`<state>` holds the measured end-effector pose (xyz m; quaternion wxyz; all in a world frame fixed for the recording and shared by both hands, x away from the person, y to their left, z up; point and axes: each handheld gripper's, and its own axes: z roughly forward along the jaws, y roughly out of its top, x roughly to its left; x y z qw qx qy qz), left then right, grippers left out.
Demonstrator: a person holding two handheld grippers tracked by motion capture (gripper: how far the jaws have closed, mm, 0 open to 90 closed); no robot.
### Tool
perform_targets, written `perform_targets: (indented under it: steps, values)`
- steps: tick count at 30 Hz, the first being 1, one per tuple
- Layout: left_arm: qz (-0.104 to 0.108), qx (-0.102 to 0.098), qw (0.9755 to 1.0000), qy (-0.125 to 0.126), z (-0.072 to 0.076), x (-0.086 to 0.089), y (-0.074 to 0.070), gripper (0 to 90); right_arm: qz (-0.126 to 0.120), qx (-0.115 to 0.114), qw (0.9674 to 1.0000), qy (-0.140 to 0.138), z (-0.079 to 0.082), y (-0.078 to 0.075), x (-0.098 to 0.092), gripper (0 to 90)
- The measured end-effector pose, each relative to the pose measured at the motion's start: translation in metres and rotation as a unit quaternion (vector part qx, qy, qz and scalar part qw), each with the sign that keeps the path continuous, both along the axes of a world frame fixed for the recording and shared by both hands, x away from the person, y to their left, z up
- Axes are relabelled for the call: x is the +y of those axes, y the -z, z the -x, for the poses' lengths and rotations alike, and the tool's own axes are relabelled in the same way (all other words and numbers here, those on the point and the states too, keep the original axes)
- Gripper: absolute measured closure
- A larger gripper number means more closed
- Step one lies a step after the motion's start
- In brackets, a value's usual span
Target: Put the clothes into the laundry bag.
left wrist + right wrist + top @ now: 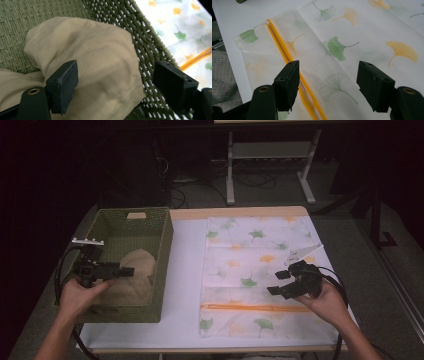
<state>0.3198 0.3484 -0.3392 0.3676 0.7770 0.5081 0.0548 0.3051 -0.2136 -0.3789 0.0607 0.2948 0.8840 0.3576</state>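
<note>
A green woven basket (pixel 165 245) stands at the table's left and holds a crumpled beige cloth (pixel 137 270). My left gripper (pixel 127 271) hovers inside the basket, open. In the left gripper view its jaws (pixel 115 77) stand wide apart just above the beige cloth (pixel 95 65), with nothing pinched, and the basket wall (pixel 140 37) is behind. A white mesh bag (pixel 250 255) printed with ginkgo leaves lies flat at centre right, its orange zipper (pixel 250 307) near the front. My right gripper (pixel 276 283) hangs open over the bag's right part, above the bag (pixel 352 30) and beside the zipper (pixel 284 50).
The white table top (pixel 185 285) shows between basket and bag. Beyond the table's far wooden edge stands a white desk frame (pixel 230 170) with cables on the floor. A grey quilted surface (pixel 224 75) lies off the table's edge.
</note>
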Motion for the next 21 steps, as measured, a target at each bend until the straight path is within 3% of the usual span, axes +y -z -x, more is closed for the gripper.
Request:
perform_targets:
  steps: [5,15,21]
  values:
    - [-0.013,0.006,0.9999,0.002,-0.002,0.002,0.003,18.0,0.001,-0.001,1.0000,-0.001,0.000,-0.001,0.000,34.0]
    - [-0.073,0.033,0.9967,-0.006,-0.007,0.005,0.010,20.0,0.003,0.001,1.0000,-0.005,-0.001,-0.001,0.002,33.5]
    - [-0.082,0.051,0.9954,-0.001,-0.011,0.002,0.014,19.7,0.004,-0.001,1.0000,-0.006,-0.001,-0.001,0.000,33.4]
